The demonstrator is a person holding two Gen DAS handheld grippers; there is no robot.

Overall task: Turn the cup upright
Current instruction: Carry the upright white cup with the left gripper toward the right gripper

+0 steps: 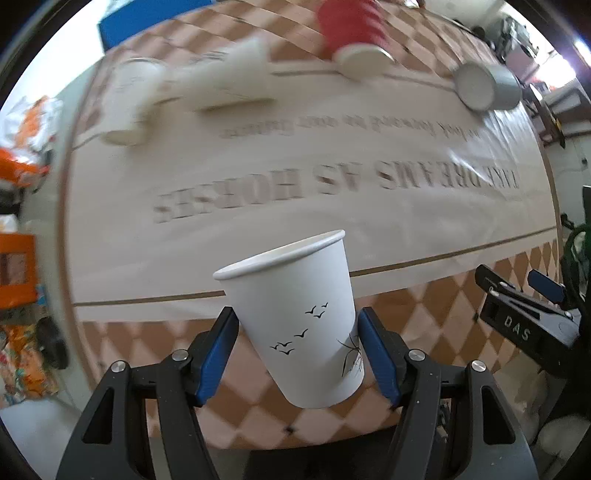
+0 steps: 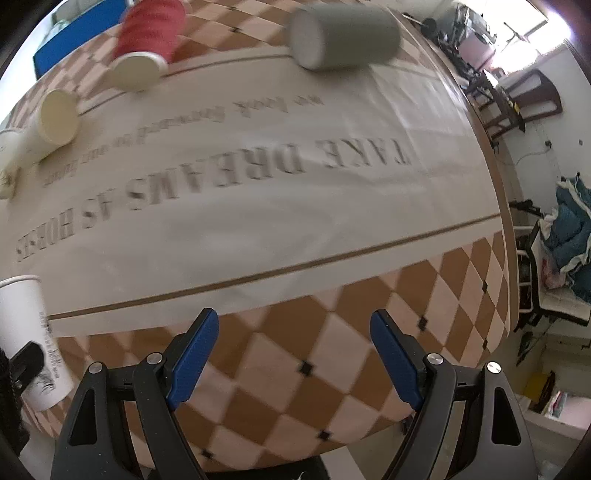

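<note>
The left claw point(image 1: 297, 354) is clamped on a white paper cup point(image 1: 295, 317) printed with small black birds and a thin plant sketch. Its blue pads point(image 1: 218, 358) press the cup's lower wall from both sides. The cup is mouth-up, leaning a little to one side, with its rolled rim toward the far end of the surface point(image 1: 332, 206). It is over the near checkered border of the tablecloth; whether its base touches the cloth cannot be told.

The right claw point(image 2: 295, 358) stands apart with nothing between its blue pads point(image 2: 192, 365), poised over the brown-and-cream diamond pattern near the front edge. In the right wrist view the held cup shows at the far left edge, and in the left wrist view the right claw's black body marked "DAS" sits at the right edge.

The cloth carries the large print "TAKE DREAMS AS HORSE", seen upside down. Along the far side lie four more cups, all blurred: a red ribbed cup point(image 1: 354, 33) on its side, a grey cup point(image 1: 487, 86) on its side near the right corner, a cream cup point(image 1: 229, 74) lying down, and a white cup point(image 1: 129, 99) beside it at the left.
</note>
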